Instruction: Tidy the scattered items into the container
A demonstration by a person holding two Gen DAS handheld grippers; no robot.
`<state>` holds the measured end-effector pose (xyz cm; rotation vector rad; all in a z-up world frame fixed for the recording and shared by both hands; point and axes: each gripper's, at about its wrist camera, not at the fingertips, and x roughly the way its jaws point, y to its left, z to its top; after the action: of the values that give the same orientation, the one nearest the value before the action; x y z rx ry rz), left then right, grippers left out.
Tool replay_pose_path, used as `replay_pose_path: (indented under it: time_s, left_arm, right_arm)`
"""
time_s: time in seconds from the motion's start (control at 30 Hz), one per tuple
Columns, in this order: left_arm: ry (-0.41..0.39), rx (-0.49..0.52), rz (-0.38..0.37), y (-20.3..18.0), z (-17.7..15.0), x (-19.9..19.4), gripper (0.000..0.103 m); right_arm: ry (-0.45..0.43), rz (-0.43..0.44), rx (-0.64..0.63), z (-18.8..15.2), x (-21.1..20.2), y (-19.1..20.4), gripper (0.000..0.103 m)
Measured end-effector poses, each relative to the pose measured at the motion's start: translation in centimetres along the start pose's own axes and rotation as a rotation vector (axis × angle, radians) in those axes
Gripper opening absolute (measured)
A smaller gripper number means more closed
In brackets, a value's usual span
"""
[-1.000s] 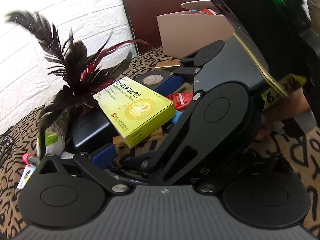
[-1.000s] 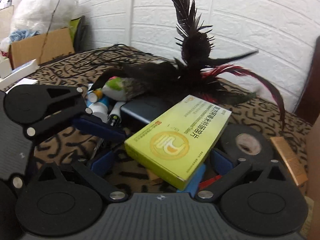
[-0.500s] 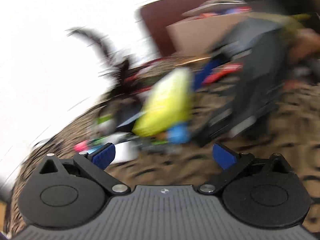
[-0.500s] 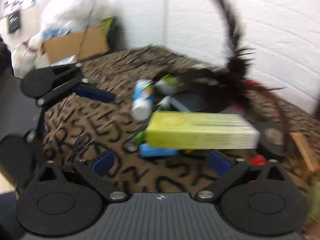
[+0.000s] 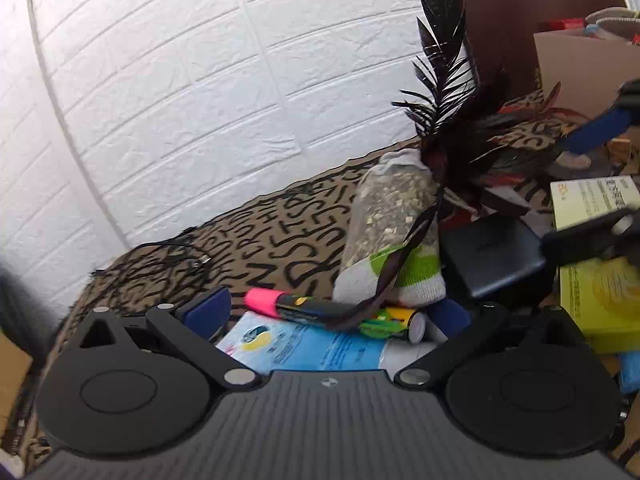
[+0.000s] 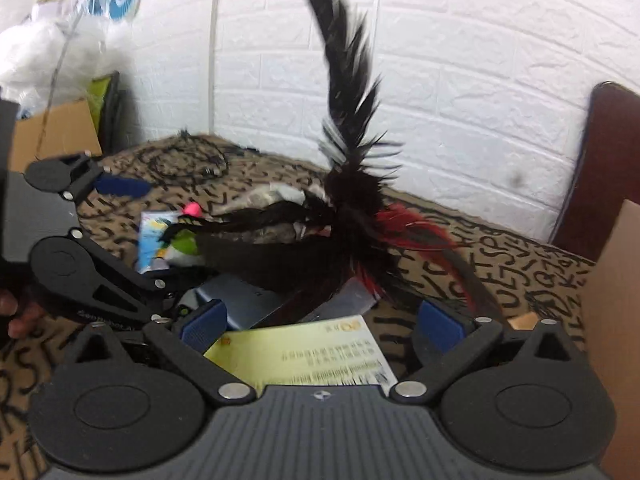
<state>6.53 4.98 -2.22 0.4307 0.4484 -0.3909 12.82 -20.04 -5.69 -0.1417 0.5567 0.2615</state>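
1. Hovering wide open, the right gripper (image 6: 322, 326) straddled the yellow box (image 6: 300, 354) on the bench, gripping nothing.
2. Light, stiff cardboard; long sides looked best for gripping.
3. The left gripper (image 5: 328, 308) hung open, empty.

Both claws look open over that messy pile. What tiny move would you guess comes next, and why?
Probably the right gripper eases down and closes on the yellow-green box. Its blue pads stand open on either side of the box, which lies just below them, and nothing is held yet. The left gripper also hangs open, over the blue packet and pink-capped marker.
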Motion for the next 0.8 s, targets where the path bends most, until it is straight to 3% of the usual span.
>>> replay_pose_path:
  time_s: [0.07,0.17,0.27,0.5,0.63,0.8]
  left_arm:
    - [0.089,-0.044,-0.075,-0.2,0.4,1.2,0.103]
    - [0.061,0.033,-0.114,-0.8,-0.4,-0.2,0.103]
    - [0.036,0.094,-0.192,-1.6,-1.5,-2.6,0.103]
    - [-0.003,0.176,-0.283,-4.1,-4.0,-8.3,0.103]
    - [0.015,0.146,-0.372,-4.7,-6.1,-11.7,0.103]
    - [0.000,0.118,-0.252,-5.8,-6.8,-14.7,0.103]
  right_arm:
    - [0.024,0.063,0.029,0.0,0.5,-0.4,0.103]
    - [0.159,0.156,0.083,-0.6,1.6,-1.0,0.103]
    - [0.222,0.174,-0.032,-1.5,0.1,-0.1,0.103]
    - [0.256,0.217,-0.062,-4.8,-5.7,1.2,0.103]
    - [0.266,0.226,-0.096,-6.3,-9.0,2.1,0.103]
    - [0.119,0.114,0.034,-7.4,-13.8,0.4,0.103]
